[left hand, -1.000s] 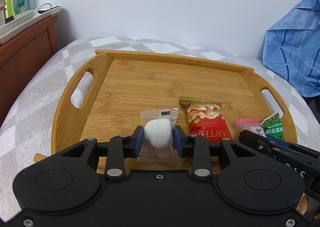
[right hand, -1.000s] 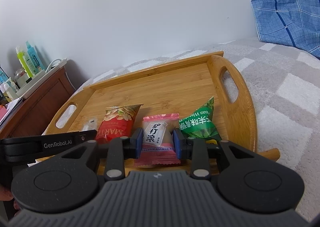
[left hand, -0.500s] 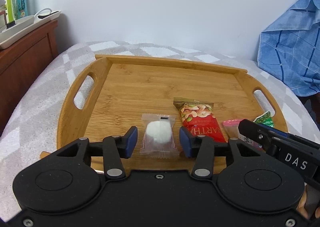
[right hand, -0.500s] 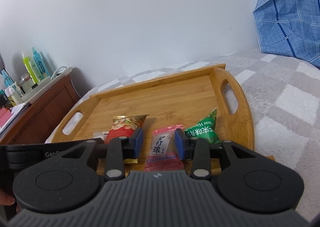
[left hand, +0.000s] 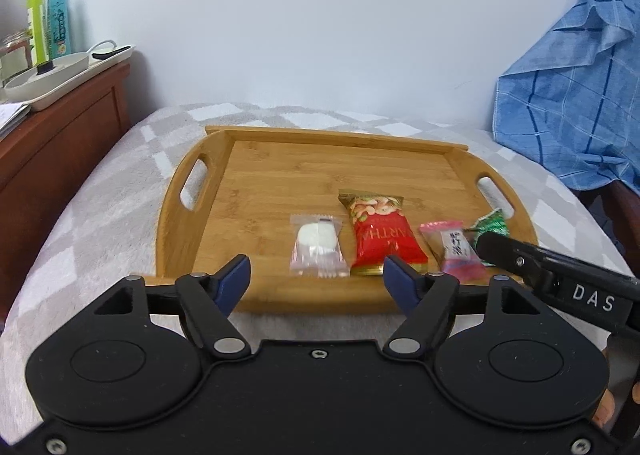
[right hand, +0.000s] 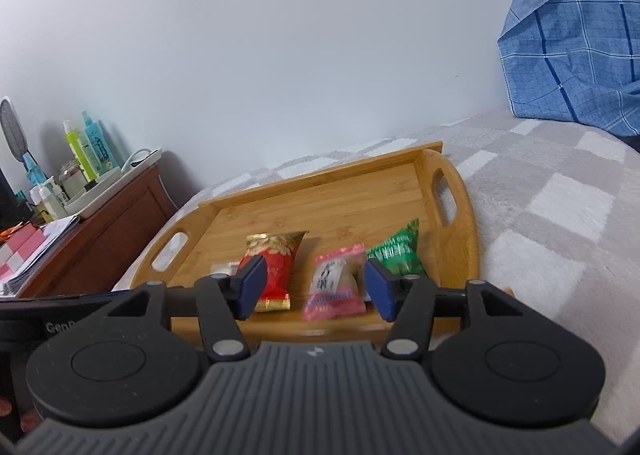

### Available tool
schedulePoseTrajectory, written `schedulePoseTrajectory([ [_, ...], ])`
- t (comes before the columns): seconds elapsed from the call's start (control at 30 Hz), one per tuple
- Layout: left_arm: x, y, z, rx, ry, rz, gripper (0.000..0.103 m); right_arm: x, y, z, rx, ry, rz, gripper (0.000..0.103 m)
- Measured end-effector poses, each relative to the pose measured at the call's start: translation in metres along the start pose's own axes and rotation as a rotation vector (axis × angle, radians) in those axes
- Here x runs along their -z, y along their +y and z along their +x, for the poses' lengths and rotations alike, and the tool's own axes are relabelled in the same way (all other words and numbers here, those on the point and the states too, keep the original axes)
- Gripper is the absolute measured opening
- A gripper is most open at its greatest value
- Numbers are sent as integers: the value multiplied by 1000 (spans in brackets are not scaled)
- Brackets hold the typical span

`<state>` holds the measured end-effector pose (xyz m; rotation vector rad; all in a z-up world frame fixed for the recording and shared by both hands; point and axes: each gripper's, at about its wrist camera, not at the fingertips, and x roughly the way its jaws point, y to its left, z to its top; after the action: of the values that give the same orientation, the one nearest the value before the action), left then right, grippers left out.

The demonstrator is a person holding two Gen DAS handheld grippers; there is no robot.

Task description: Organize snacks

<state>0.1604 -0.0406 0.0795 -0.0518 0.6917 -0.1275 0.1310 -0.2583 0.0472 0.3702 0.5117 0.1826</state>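
Observation:
A bamboo tray (left hand: pixel 280 175) (right hand: pixel 340 199) lies on the bed. Along its near edge sits a row of snacks: a clear packet with a white sweet (left hand: pixel 318 245), a red nut packet (left hand: pixel 382 235) (right hand: pixel 274 271), a pink candy packet (left hand: pixel 454 249) (right hand: pixel 334 283) and a green pea packet (left hand: pixel 492 227) (right hand: pixel 396 253). My left gripper (left hand: pixel 316 283) is open and empty, just short of the white sweet. My right gripper (right hand: pixel 316 285) is open and empty, its jaws either side of the pink packet without touching it.
A grey and white checked blanket (left hand: pixel 100 215) covers the bed. A wooden cabinet (left hand: pixel 48 135) with bottles and a white tray stands at the left. A blue checked cloth (left hand: pixel 572 103) hangs at the right. A white wall is behind.
Both grippers opened, letting go of the white sweet and the pink packet on the tray, and pulled back and up from them.

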Motion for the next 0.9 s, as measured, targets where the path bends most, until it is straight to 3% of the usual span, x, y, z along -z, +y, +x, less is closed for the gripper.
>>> schedulePoseTrajectory([
  [0.4, 33, -1, -43, -7, -23, 31, 84, 27, 8, -41, 6, -19, -53, 81],
  [0.9, 72, 1, -56, -19, 14, 58, 86, 65, 3, -63, 87, 13, -51, 88],
])
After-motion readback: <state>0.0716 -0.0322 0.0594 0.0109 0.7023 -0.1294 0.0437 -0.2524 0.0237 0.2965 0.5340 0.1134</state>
